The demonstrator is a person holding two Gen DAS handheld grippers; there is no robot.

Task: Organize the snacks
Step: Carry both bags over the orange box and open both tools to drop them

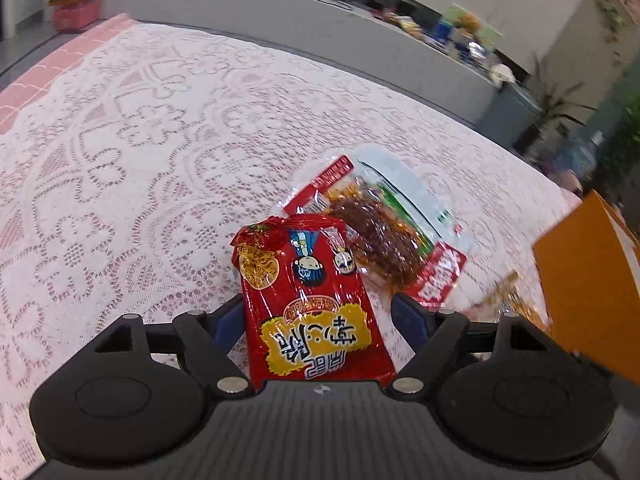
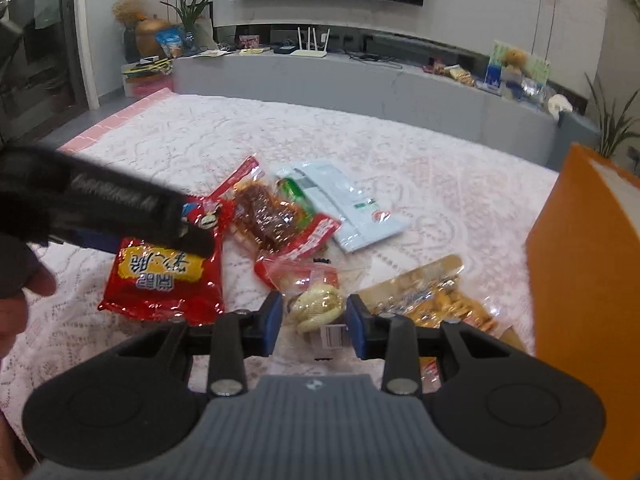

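A red noodle-snack packet [image 1: 312, 300] lies flat on the lace tablecloth [image 1: 140, 160] between the jaws of my left gripper [image 1: 318, 318], which stand wide open on either side of it without pressing. In the right wrist view the same packet [image 2: 160, 280] sits under a dark finger [image 2: 132, 208] of the left gripper. My right gripper [image 2: 315, 322] is shut on a small clear packet of pale snacks [image 2: 316, 304] with a red top. Just beyond lie a clear packet of brown spicy strips [image 2: 272, 220] and a pale blue pouch [image 2: 352, 208].
A tall orange box [image 2: 588, 280] stands at the right edge of the table, with a packet of golden biscuits [image 2: 432, 300] beside it. A person's hand [image 2: 24, 292] shows at the left. A grey ledge [image 2: 360, 76] with clutter runs behind the table.
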